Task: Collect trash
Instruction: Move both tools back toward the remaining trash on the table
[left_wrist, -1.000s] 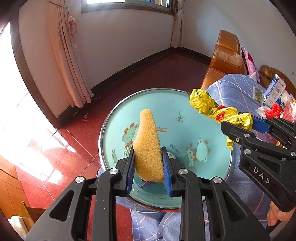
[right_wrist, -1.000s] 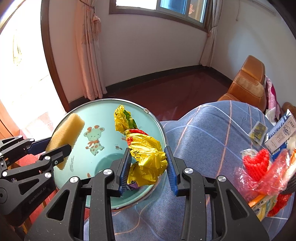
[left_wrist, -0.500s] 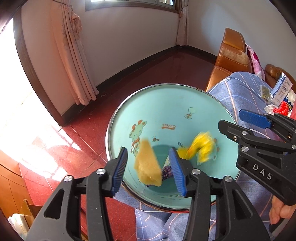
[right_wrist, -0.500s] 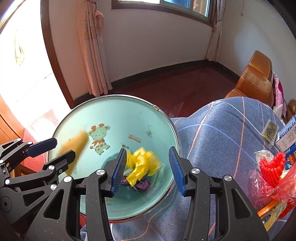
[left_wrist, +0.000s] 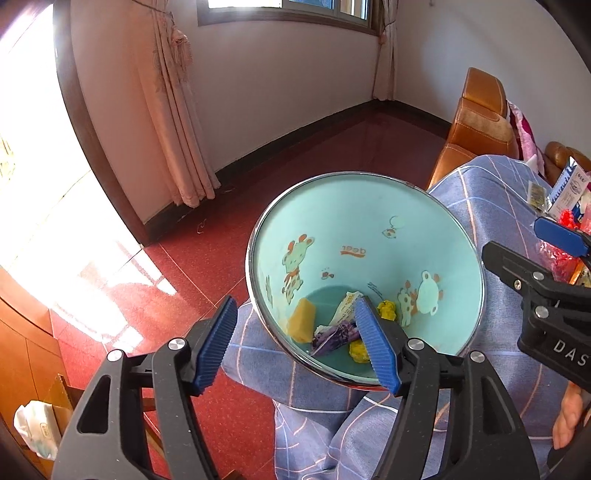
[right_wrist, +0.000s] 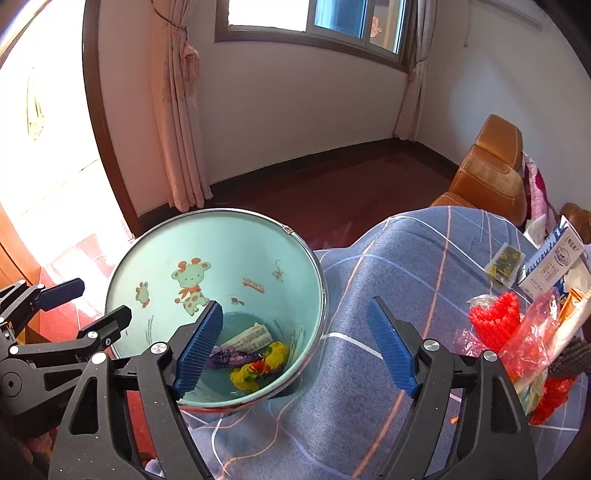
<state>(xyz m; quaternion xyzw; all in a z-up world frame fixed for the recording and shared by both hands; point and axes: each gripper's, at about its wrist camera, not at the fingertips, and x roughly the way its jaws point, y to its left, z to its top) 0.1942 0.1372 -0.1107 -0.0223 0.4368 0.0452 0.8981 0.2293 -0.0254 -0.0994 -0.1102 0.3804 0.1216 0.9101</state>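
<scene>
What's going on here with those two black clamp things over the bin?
A person is clearing trash from a blue checked cloth into a pale green cartoon-printed bin. The left gripper and right gripper hang over it, jaws opening with nothing between them. A yellow sponge and crumpled yellow wrapper lie at the bottom. More red and orange packaging waits on the cloth.

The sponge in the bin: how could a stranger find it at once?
Find the mint-green bin with cartoon animals beside the blue checked cloth. At its bottom lies the sponge, a plain yellow-orange block, smooth-edged, unlike the crumpled wrappers beside it.
</scene>
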